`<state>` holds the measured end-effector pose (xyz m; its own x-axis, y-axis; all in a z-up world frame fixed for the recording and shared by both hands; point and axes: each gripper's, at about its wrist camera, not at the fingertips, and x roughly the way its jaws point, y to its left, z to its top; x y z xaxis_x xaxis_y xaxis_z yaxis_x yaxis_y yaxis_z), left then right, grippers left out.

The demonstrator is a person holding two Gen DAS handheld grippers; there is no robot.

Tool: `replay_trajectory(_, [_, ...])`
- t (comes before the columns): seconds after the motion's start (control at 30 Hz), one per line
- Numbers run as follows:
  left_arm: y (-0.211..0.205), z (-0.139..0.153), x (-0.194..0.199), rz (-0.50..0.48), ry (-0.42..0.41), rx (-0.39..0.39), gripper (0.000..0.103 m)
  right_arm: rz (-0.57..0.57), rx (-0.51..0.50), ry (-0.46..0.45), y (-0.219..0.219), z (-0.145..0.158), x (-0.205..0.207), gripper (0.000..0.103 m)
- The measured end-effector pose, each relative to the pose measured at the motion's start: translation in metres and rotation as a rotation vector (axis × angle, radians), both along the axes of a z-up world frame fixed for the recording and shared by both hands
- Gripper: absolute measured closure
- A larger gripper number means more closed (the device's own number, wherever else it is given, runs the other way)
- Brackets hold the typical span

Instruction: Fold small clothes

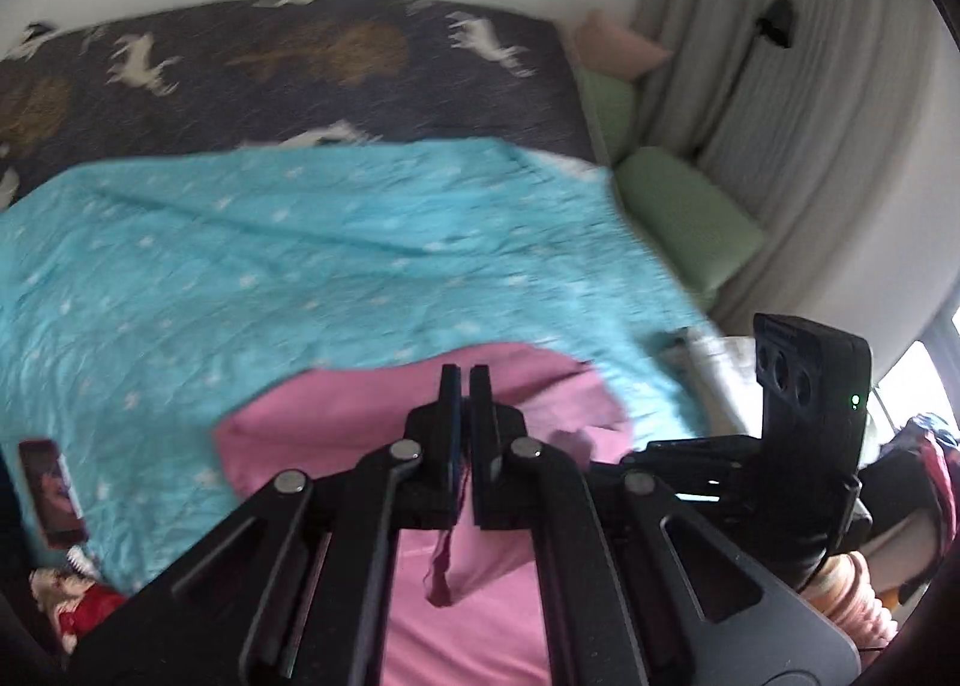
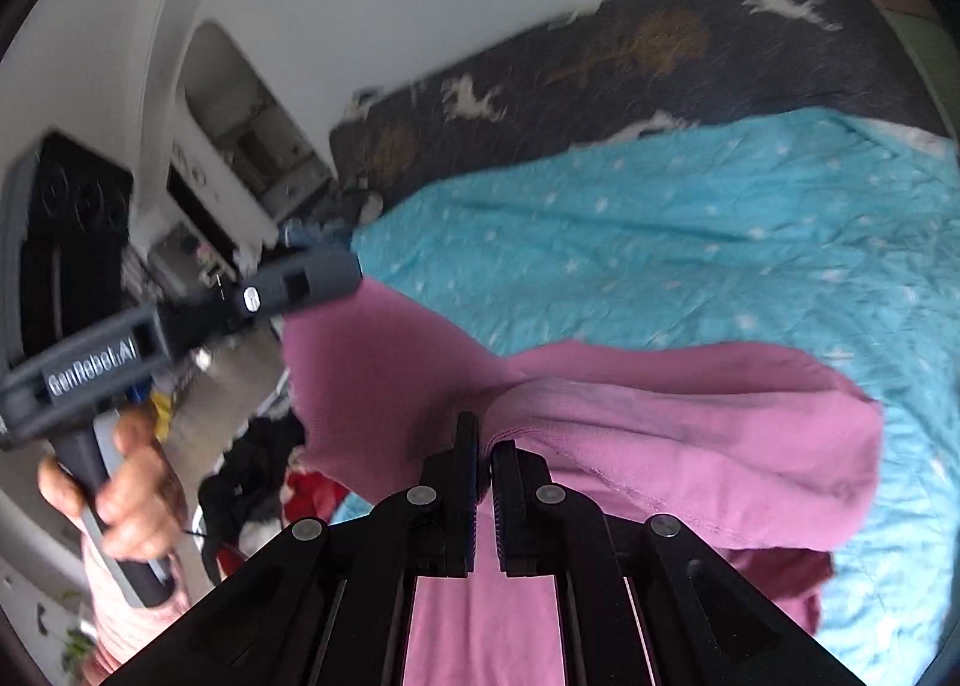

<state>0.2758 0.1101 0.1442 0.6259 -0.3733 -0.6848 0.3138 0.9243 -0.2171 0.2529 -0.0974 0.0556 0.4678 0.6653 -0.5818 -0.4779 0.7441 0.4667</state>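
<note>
A pink garment (image 1: 336,428) hangs lifted over the turquoise star-print blanket (image 1: 300,266), held up at two points along its top edge. My left gripper (image 1: 465,373) is shut on a thin fold of that pink fabric, and a strip of hem dangles under its jaws. In the right wrist view, my right gripper (image 2: 485,435) is shut on the pink garment (image 2: 690,446) at a bunched edge. The left gripper (image 2: 351,269) shows at the left, pinching the garment's far corner, with a hand (image 2: 126,494) on its handle. Only the right gripper's body (image 1: 804,386) is visible in the left wrist view.
A dark blanket with white horses (image 1: 270,80) covers the bed's far side. Green cushions (image 1: 690,218) and a grey curtain (image 1: 810,116) stand at the right. A phone (image 1: 51,491) lies on the turquoise blanket. A pile of dark and red clothes (image 2: 258,482) lies off the bed.
</note>
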Motion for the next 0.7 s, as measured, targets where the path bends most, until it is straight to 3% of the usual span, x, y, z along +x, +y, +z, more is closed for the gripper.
replay_trajectory(0.13, [0.04,-0.046,0.019,0.08,0.082,-0.011,0.1,0.069,-0.056,0.085,0.039,-0.038,0.027,0.098])
replay_trajectory(0.37, [0.085,-0.118,0.043,0.213,0.161,0.069,0.1,0.103,-0.074,0.206,0.088,-0.107,0.055,0.097])
replay_trajectory(0.53, [0.114,-0.159,0.045,0.303,0.252,0.05,0.1,0.11,-0.136,0.329,0.103,-0.153,0.057,0.083])
replay_trajectory(0.6, [0.112,-0.165,0.036,0.287,0.258,0.037,0.1,0.141,-0.158,0.321,0.096,-0.154,0.046,0.08])
replay_trajectory(0.7, [0.095,-0.165,0.02,0.228,0.235,0.026,0.099,0.169,-0.181,0.233,0.061,-0.139,0.018,0.069])
